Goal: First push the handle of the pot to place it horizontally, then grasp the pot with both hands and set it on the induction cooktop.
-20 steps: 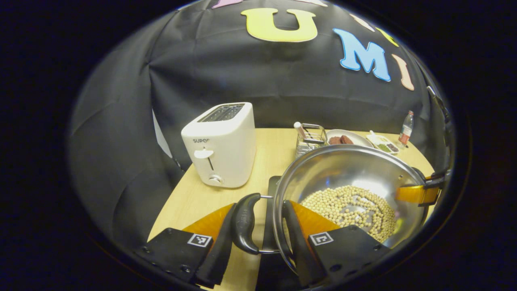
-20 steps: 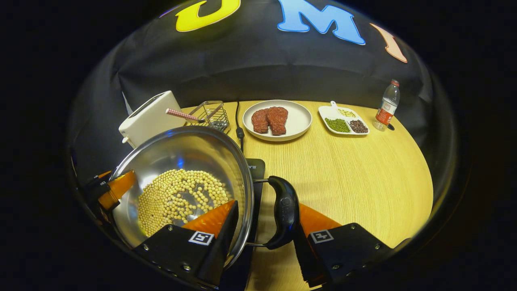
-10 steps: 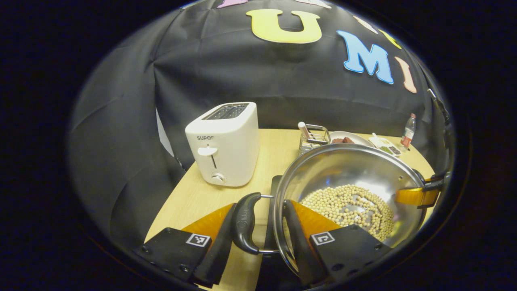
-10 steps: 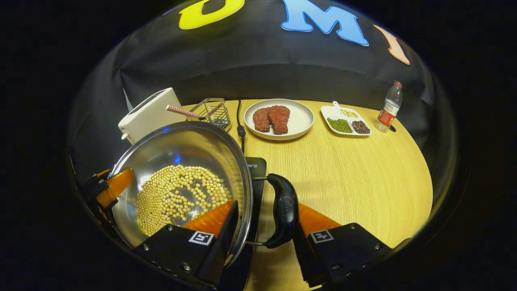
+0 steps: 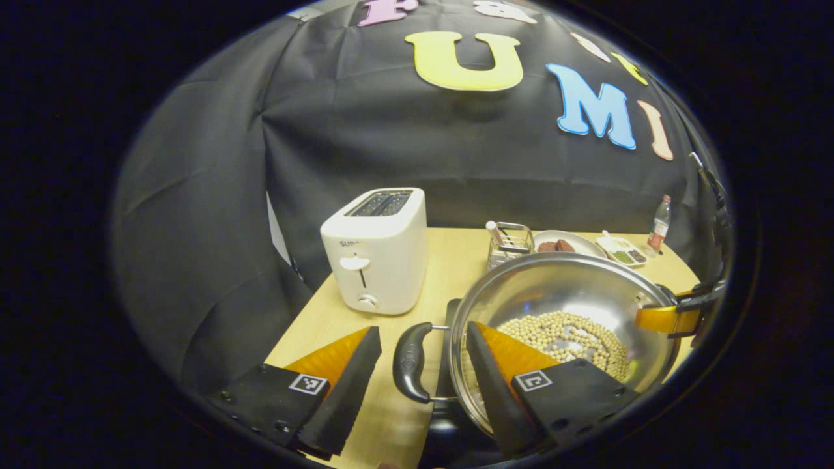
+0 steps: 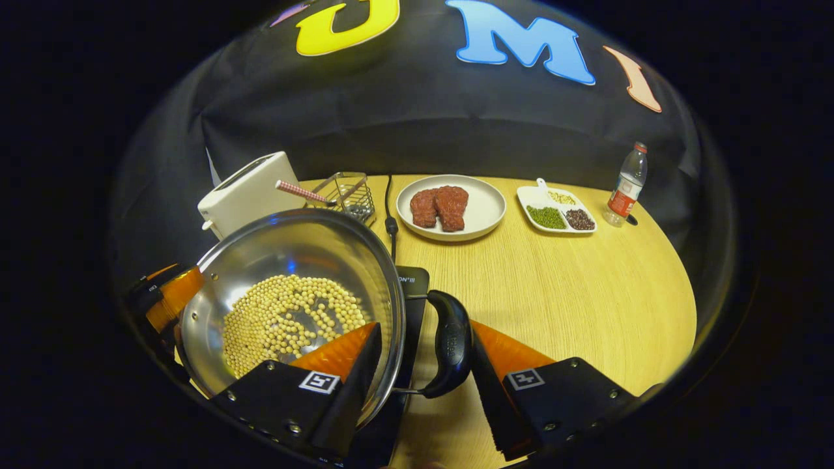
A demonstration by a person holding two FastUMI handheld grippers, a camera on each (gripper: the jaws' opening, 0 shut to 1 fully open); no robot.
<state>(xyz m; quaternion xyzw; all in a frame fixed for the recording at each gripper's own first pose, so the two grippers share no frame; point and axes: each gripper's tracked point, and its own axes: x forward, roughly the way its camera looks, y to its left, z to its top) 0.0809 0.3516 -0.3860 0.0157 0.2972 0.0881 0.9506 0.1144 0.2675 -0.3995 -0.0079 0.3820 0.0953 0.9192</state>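
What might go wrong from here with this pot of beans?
1. The left gripper is open, but one finger sits inside the rim of the pot. Pulling back carelessly may snag the rim and drag the pot across the cooktop.
2. The right gripper alone appears to clamp the pot. Any lift now would likely tilt it and spill the beans.

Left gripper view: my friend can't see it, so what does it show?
A steel pot of soybeans sits on a black induction cooktop. The left gripper is open, its fingers straddling the pot's black handle. A white toaster stands behind.
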